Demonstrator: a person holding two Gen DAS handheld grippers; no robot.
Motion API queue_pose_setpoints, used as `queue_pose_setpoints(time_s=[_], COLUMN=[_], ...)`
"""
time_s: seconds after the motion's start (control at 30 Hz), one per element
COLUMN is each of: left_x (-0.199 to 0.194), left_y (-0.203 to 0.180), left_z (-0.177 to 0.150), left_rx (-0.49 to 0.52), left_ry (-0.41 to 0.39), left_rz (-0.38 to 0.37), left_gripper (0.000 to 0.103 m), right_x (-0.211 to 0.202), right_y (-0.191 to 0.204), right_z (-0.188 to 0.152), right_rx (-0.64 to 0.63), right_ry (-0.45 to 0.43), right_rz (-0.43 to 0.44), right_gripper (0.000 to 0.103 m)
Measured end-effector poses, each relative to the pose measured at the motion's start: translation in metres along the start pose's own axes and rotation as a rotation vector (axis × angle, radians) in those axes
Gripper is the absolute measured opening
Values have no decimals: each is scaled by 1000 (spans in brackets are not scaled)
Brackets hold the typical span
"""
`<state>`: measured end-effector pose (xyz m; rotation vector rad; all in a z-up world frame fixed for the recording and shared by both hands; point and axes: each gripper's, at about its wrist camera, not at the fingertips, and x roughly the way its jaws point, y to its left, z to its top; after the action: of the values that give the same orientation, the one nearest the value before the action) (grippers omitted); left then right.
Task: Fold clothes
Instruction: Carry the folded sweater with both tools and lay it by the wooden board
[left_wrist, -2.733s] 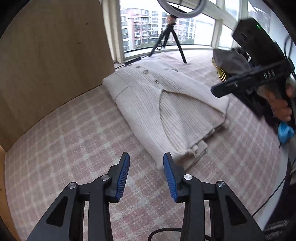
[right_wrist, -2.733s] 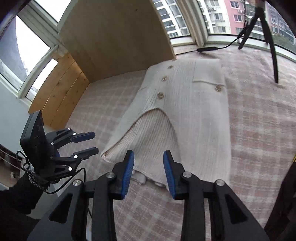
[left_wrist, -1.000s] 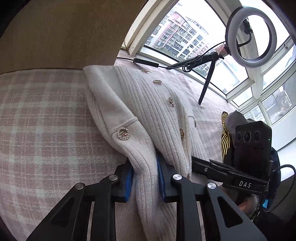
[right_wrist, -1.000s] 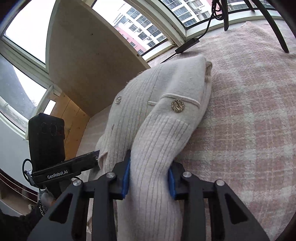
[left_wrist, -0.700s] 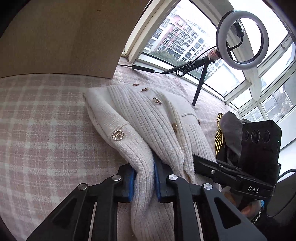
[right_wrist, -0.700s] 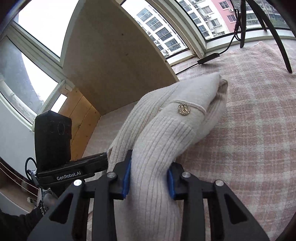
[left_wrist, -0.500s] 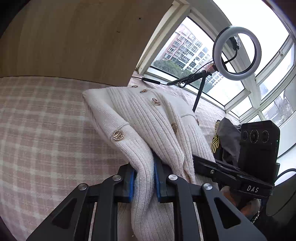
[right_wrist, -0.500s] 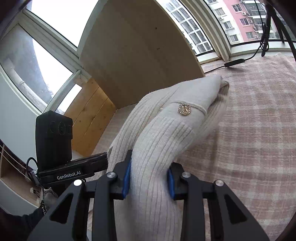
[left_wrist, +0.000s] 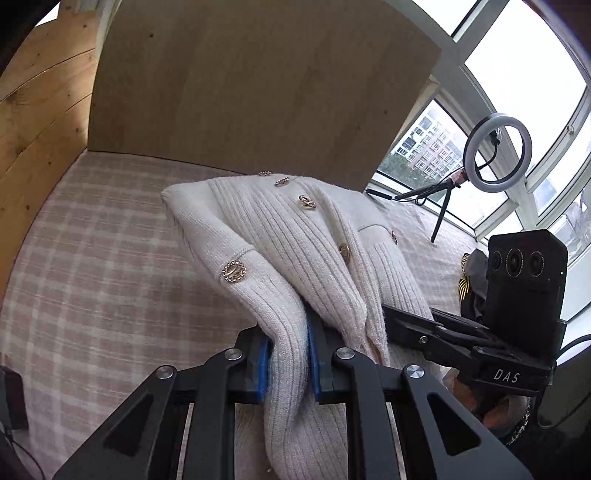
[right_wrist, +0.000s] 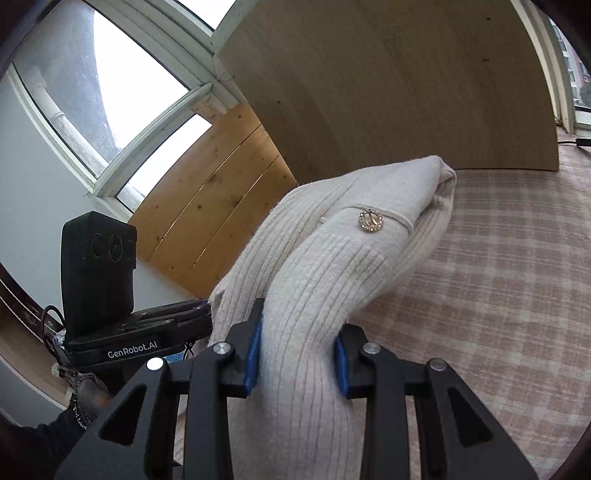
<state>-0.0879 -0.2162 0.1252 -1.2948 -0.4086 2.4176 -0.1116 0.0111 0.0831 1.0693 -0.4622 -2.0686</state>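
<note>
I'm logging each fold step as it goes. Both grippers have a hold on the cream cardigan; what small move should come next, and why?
Probably carry both corners forward and lower them over the far part of the cardigan. The left gripper and right gripper each pinch a raised edge, while the far end rests on the checked blanket, so the fold is only half made.

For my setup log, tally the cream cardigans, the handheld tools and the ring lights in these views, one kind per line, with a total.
cardigan: 1
tools: 2, the left tool and the right tool, each clamped on the cardigan
ring light: 1
Total: 4
</note>
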Motion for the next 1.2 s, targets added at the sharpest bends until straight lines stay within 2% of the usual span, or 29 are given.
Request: queue_pose_setpoints(time_s=[0.3, 0.53, 0.57, 0.6, 0.67, 0.77, 0.83, 0.93, 1.0, 1.1, 1.2], left_x=[-12, 7, 10, 15, 24, 20, 12, -2, 1, 15, 15], left_y=[111, 161, 167, 173, 185, 197, 202, 196, 192, 191, 197], left_z=[41, 82, 86, 89, 93, 87, 80, 66, 56, 39, 25], left_rx=[37, 37, 39, 42, 47, 25, 8, 13, 30, 50, 18], left_ry=[23, 5, 9, 28, 65, 62, 48, 14, 36, 104, 120], left_rz=[50, 50, 67, 114, 210, 288, 320, 294, 287, 342, 349], left_gripper=[14, 14, 14, 17, 22, 21, 21, 22, 23, 25, 28], right_x=[113, 166, 170, 177, 197, 193, 173, 157, 157, 172, 177], right_y=[41, 39, 37, 36, 31, 5, -7, -9, -8, -5, -3], right_z=[26, 54, 58, 62, 66, 60, 55, 45, 38, 30, 21], right_rx=[16, 41, 41, 37, 19, 85, 138, 134, 128, 139, 140], right_ry=[14, -15, -23, -13, 112, 225, 200, 205, 228, 290, 301], right_rz=[-27, -56, -61, -85, -202, -262, -214, -207, -203, -200, -189], right_gripper=[31, 31, 31, 31, 33, 36, 38, 39, 38, 39, 39])
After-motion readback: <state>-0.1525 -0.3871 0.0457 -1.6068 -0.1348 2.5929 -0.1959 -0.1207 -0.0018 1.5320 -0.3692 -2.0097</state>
